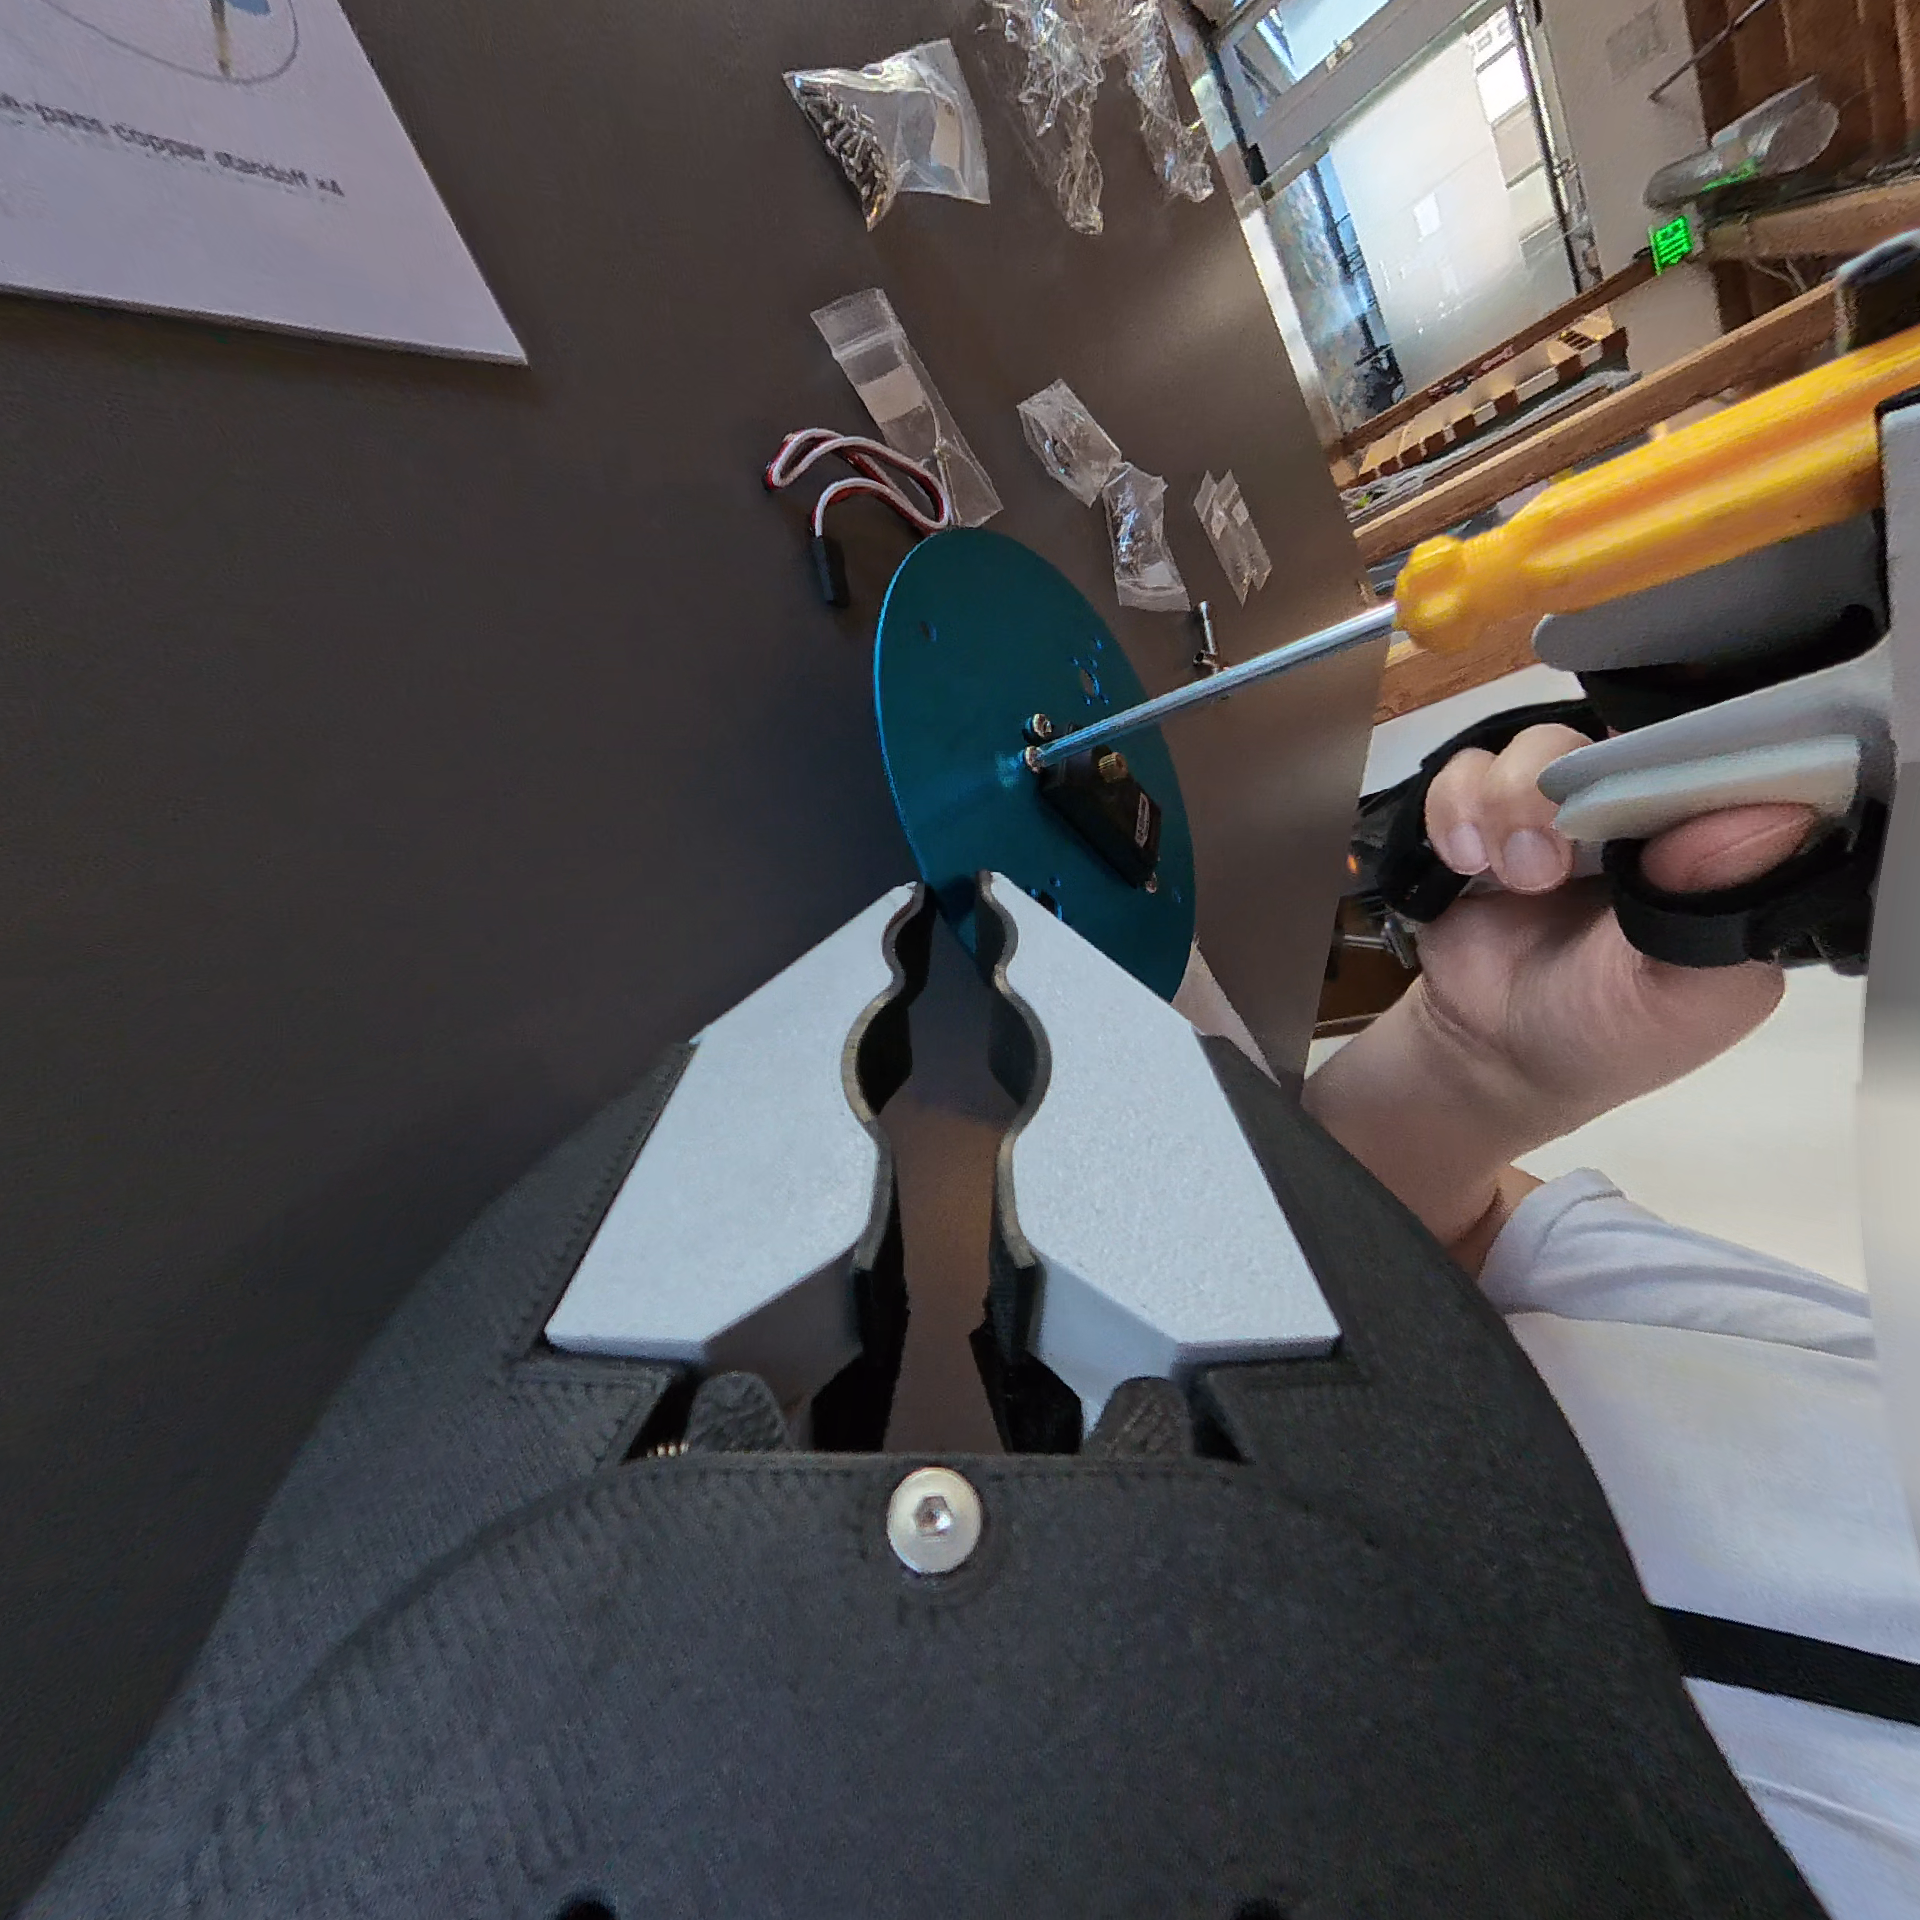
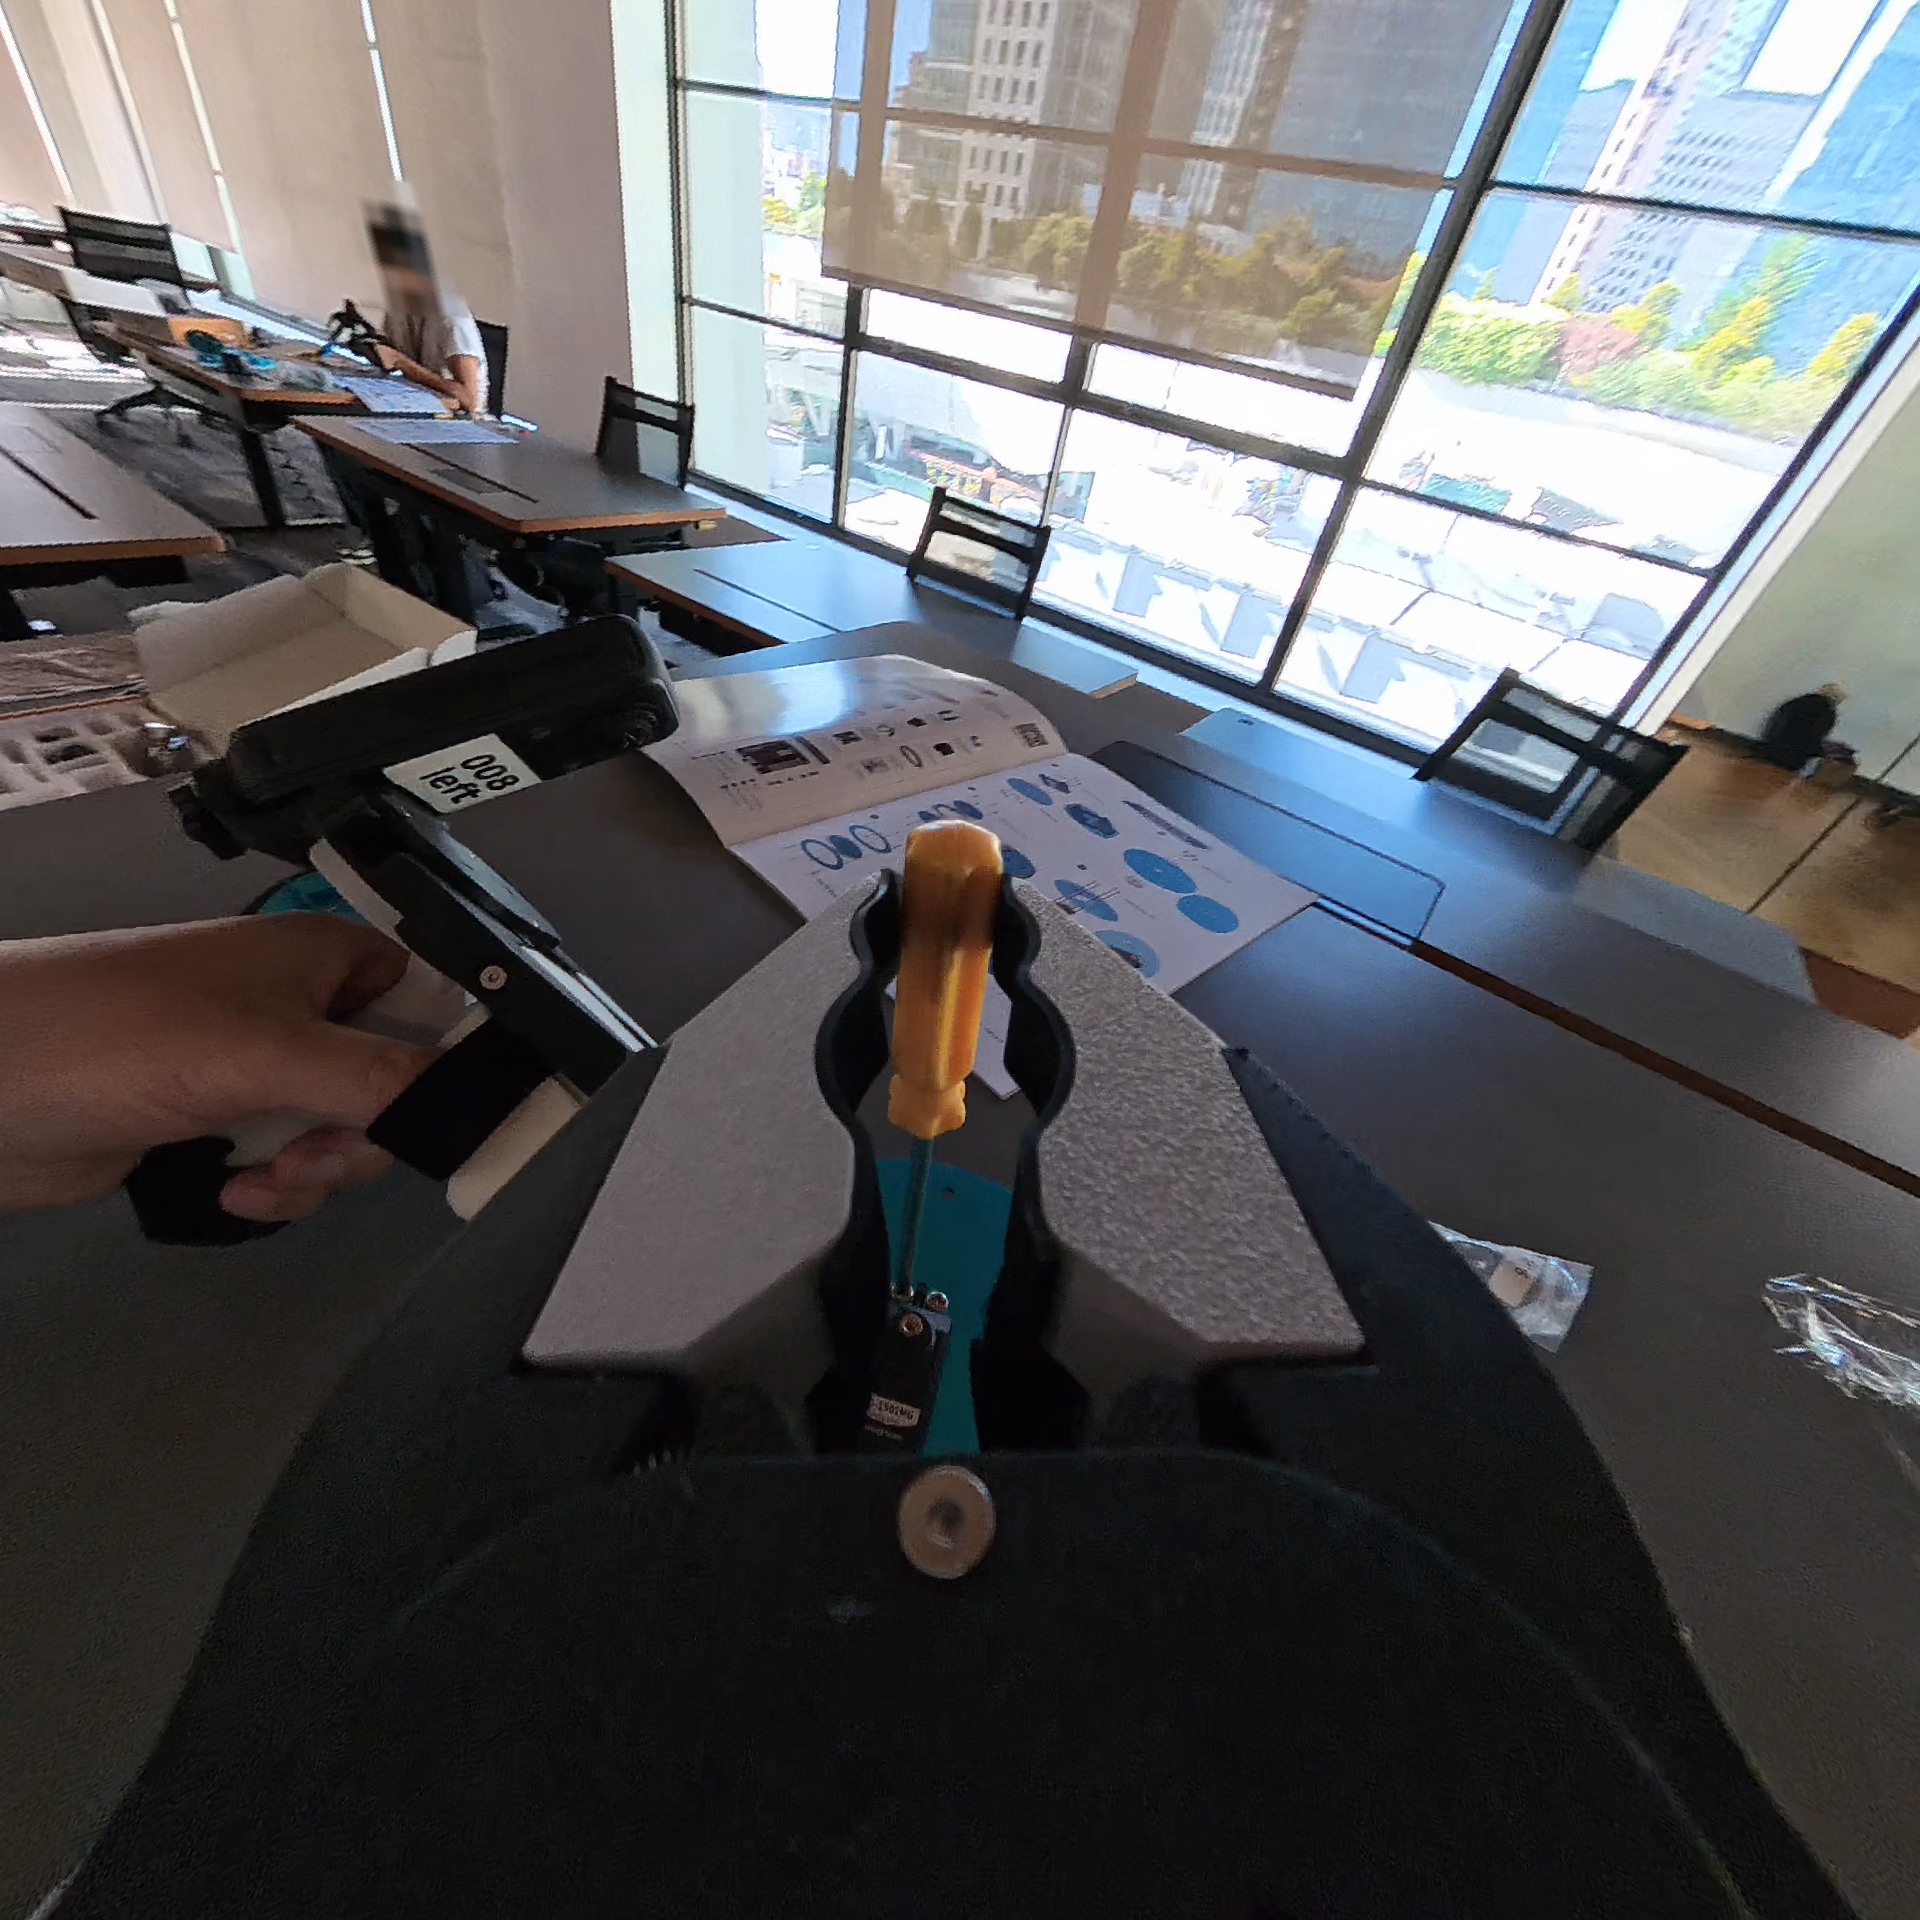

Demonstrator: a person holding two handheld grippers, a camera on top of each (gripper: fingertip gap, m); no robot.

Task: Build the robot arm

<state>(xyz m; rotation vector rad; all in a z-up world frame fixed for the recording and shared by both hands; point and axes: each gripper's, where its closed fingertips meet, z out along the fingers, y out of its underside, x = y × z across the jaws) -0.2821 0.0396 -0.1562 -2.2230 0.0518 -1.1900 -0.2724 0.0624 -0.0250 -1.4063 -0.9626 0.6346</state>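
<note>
My left gripper (image 1: 951, 894) is shut on the rim of a round blue metal plate (image 1: 977, 686) and holds it on edge above the dark table (image 1: 416, 727). A small black servo (image 1: 1101, 810) is fixed to the plate's face, with brass screws (image 1: 1039, 727) beside it. My right gripper (image 2: 940, 894) is shut on a yellow-handled screwdriver (image 2: 940, 987); it also shows in the left wrist view (image 1: 1621, 540). The screwdriver's tip rests on a screw by the servo (image 2: 906, 1361) on the plate (image 2: 956, 1205).
Several clear plastic bags of small parts (image 1: 904, 125) and a servo cable (image 1: 873, 488) lie on the table behind the plate. An open instruction booklet (image 2: 997, 821) lies further off, more bags (image 2: 1517, 1278) to the right. Other desks, chairs and a seated person (image 2: 426, 312) stand by the windows. The gap from one gripper's tips to the other's is roughly 12 centimetres.
</note>
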